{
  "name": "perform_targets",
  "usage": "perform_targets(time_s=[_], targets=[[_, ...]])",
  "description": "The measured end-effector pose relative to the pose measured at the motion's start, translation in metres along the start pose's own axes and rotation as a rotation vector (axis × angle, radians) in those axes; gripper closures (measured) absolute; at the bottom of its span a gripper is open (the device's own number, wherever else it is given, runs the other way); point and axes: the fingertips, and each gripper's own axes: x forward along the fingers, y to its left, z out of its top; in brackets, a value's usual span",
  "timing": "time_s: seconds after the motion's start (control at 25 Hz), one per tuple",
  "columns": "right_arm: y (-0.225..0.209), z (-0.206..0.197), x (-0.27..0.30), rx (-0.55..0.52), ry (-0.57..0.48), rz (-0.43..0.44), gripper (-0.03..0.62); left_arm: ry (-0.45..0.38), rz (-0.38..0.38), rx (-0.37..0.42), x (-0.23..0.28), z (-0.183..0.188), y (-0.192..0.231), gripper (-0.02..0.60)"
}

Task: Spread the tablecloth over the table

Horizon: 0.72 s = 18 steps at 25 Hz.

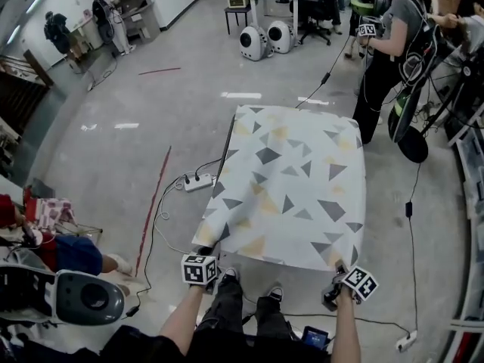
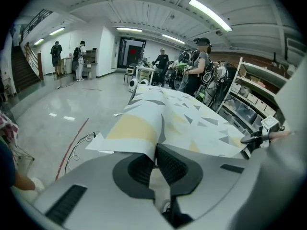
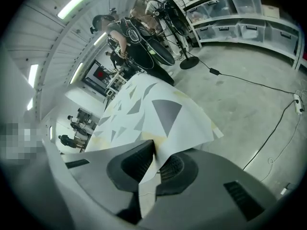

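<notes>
Head view, cloth: a white fabric tablecloth point(image 1: 291, 187) with grey and yellow triangles lies over the table point(image 1: 228, 138) at frame centre, its near edge hanging at lower centre.
Head view, arms: two bare forearms point(image 1: 181, 316) reach up from the bottom edge. The left gripper point(image 1: 206, 254) is at the cloth's lower-left corner and the right gripper point(image 1: 338, 272) at its lower-right corner.
Left gripper view: the jaws are pressed together on the tablecloth's edge, and the cloth runs away toward upper centre.
Right gripper view: the jaws pinch the tablecloth's hem, and the cloth fans out toward the upper left.

Glossy grey floor point(image 1: 136, 119) — red tape line point(image 1: 154, 203), power strip point(image 1: 198, 181); ceiling strip lights point(image 2: 208, 14), shelving point(image 3: 240, 13) right.
</notes>
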Motion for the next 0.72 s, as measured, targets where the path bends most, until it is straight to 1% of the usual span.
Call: perform_targets(time_s=[0.12,0.16,0.24,0.36,0.4,0.44,0.48,0.56,0.64,0.72], targets=[[-0.012,-0.002,0.011,0.032,0.014,-0.011,0.565,0.004,0.013,-0.053,0.008,-0.006,0.006,0.555],[-0.015,-0.003,0.014,0.047,0.020,-0.007,0.563,0.000,0.021,-0.058,0.009,-0.007,0.008,0.555],[-0.018,-0.006,0.017,0.078,0.034,0.010,0.560,-0.015,0.040,-0.024,0.008,-0.004,0.008,0.554],[-0.022,-0.011,0.023,0.121,0.045,0.037,0.556,-0.026,0.056,0.063,0.003,0.003,0.003,0.555],[-0.024,-0.012,0.024,0.123,0.044,0.038,0.554,-0.020,0.055,0.071,0.003,0.003,0.003,0.555],[-0.025,-0.013,0.024,0.117,0.042,0.035,0.549,-0.010,0.052,0.060,0.006,0.001,0.004,0.554],[-0.027,-0.013,0.025,0.106,0.040,0.030,0.543,0.002,0.049,0.032,0.009,-0.003,0.006,0.554],[-0.031,-0.013,0.026,0.081,0.036,0.022,0.523,0.027,0.055,-0.065,0.020,-0.013,0.012,0.552],[-0.033,-0.013,0.029,0.063,0.033,0.010,0.505,0.047,0.089,-0.160,0.029,-0.022,0.020,0.538],[-0.035,-0.014,0.030,0.051,0.028,-0.017,0.480,0.075,0.142,-0.216,0.034,-0.028,0.028,0.506]])
